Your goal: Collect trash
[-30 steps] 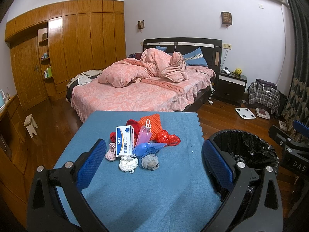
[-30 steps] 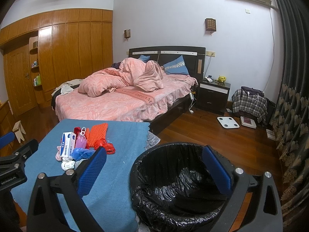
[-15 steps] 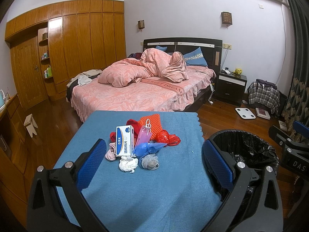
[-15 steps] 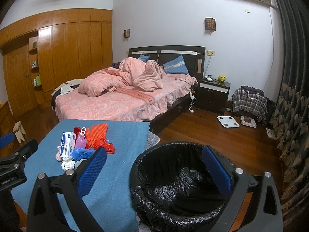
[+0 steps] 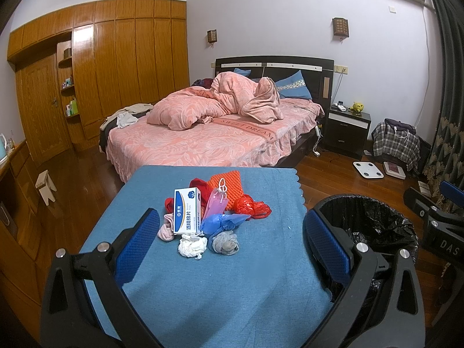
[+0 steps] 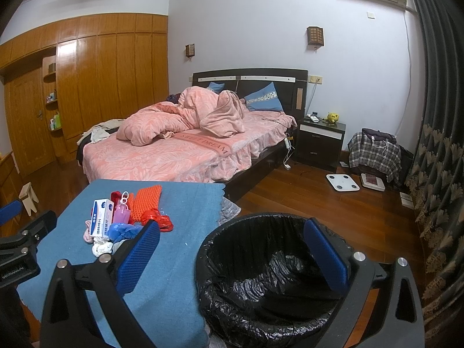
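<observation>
A pile of trash lies on the blue-covered table (image 5: 203,290): a white and blue box (image 5: 187,211), a red plastic bag (image 5: 250,206), a blue plastic bag (image 5: 223,222), a pink pouch (image 5: 216,203), an orange mesh piece (image 5: 229,184), a white wad (image 5: 192,246) and a grey wad (image 5: 225,242). The pile also shows in the right wrist view (image 6: 127,220). A bin with a black liner (image 6: 269,275) stands right of the table. My left gripper (image 5: 232,249) is open and empty, short of the pile. My right gripper (image 6: 232,255) is open and empty above the bin's near rim.
A bed with pink bedding (image 5: 208,133) stands beyond the table. A dark nightstand (image 5: 346,132), a white scale (image 5: 367,169) and a checked bag (image 5: 395,145) are at the right. A wooden wardrobe (image 5: 116,72) lines the left wall. A small stool (image 5: 45,185) stands on the floor at left.
</observation>
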Demonstrator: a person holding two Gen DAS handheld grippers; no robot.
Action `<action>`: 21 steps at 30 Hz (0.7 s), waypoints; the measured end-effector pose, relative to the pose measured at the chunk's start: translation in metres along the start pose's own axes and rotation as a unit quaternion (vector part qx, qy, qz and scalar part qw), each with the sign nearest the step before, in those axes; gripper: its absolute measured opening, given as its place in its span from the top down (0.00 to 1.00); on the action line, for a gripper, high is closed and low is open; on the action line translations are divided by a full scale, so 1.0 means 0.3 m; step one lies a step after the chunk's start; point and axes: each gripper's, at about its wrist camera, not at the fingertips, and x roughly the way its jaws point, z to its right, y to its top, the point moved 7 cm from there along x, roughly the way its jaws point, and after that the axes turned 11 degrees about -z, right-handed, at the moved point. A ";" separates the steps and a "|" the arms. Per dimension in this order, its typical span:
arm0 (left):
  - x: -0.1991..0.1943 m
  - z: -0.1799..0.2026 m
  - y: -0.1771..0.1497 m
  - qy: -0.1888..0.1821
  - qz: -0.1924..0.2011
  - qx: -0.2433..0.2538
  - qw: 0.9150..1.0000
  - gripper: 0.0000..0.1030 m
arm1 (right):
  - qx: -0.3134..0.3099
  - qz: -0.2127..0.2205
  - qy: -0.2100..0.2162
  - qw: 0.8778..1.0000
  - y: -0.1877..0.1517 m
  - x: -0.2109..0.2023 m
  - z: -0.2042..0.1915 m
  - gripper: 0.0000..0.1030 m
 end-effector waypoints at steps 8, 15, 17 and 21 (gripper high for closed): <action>0.000 0.000 0.000 0.000 0.000 0.000 1.000 0.05 | 0.000 0.000 0.001 1.000 -0.004 -0.002 -0.012 0.06; 0.001 0.001 -0.002 -0.001 -0.002 -0.002 1.000 0.05 | 0.000 -0.002 0.005 1.000 -0.001 0.036 -0.034 0.06; 0.004 -0.007 0.001 -0.001 -0.002 -0.005 1.000 0.05 | -0.001 -0.003 0.008 1.000 0.000 0.044 -0.042 0.06; 0.028 -0.041 0.006 0.006 0.004 -0.016 1.000 0.05 | -0.006 -0.001 0.015 1.000 0.011 0.066 -0.066 0.06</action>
